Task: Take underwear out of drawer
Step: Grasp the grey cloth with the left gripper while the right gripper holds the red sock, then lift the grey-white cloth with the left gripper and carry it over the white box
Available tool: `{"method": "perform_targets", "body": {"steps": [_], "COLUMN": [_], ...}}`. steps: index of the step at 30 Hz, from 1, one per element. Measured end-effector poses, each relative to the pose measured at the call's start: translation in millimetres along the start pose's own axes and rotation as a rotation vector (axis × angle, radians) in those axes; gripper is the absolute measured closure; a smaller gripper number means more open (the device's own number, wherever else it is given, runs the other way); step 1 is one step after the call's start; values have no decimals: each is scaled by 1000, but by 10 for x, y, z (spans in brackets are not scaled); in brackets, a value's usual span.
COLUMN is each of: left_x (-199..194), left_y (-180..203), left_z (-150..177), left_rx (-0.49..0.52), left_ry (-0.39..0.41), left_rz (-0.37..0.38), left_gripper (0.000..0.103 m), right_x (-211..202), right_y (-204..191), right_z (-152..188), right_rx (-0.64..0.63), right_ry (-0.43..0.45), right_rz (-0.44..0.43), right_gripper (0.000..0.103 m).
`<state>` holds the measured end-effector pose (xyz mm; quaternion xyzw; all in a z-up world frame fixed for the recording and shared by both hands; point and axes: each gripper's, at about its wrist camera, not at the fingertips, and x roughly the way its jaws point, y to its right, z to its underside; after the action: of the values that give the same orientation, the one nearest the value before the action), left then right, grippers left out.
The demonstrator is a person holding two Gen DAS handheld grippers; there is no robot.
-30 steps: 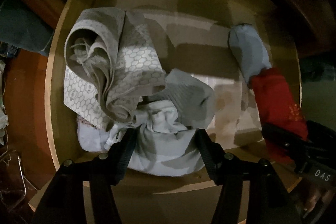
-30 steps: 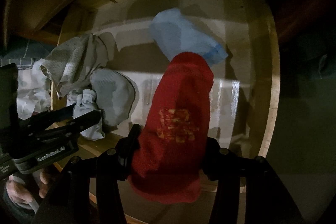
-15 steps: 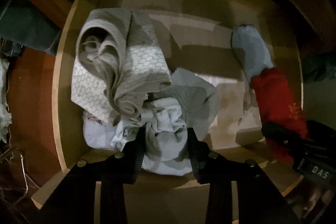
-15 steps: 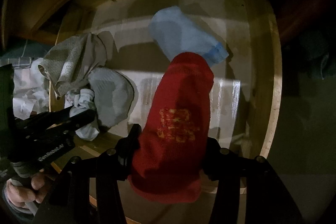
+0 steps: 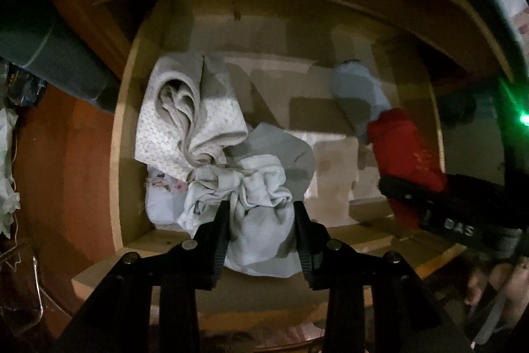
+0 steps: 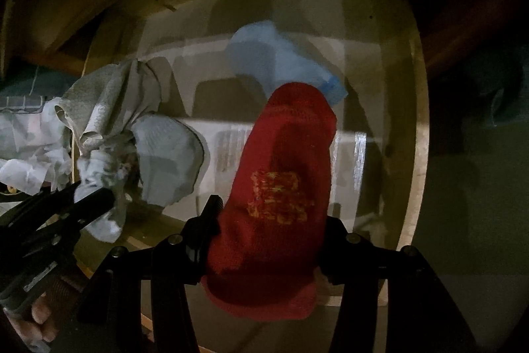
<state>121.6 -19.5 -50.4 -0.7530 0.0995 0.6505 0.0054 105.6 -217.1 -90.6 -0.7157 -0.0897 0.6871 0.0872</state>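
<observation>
Dim light blurs the drawer (image 5: 129, 134) corners. Our left gripper (image 5: 261, 220), jaws just closed, clamps the pale underwear (image 5: 261, 204) between them; our right gripper (image 6: 267, 227) pinches a red sock (image 6: 281, 187).

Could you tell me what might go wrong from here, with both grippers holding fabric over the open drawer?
1. The left gripper is shut on the pale blue garment, whose folds tangle with the honeycomb-patterned cloth; lifting may drag that out too.
2. The grey cloth lies against the same bundle and could snag.
3. The right gripper pinches the red garment near one end, so it could slip back into the drawer.
</observation>
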Motion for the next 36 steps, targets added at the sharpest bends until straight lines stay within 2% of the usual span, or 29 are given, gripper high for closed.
{"method": "perform_targets", "body": {"steps": [11,21,24,30,33,36], "left_x": [-461,-963,-1223,-1842,-2160,-2478], "left_y": [137,183,215,311,330,346], "left_z": [226,228,230,186,106,-63], "left_rx": [103,164,197,266,279,280], "left_ry": [192,346,399,519,574,639], "left_rz": [-51,-39,-39,-36,-9,-12], "left_gripper": [66,66,66,66,66,66], "right_x": [-245,-381,-399,-339,-350,-365], "right_y": [-58,-173,-150,-115,-120,-98], "right_z": [102,231,225,189,198,218], "right_rx": [-38,-86,-81,-63,-70,-69], "right_ry": [100,153,172,151,162,171], "right_rz": [38,69,67,53,60,54], "right_gripper": [55,55,55,55,55,55]}}
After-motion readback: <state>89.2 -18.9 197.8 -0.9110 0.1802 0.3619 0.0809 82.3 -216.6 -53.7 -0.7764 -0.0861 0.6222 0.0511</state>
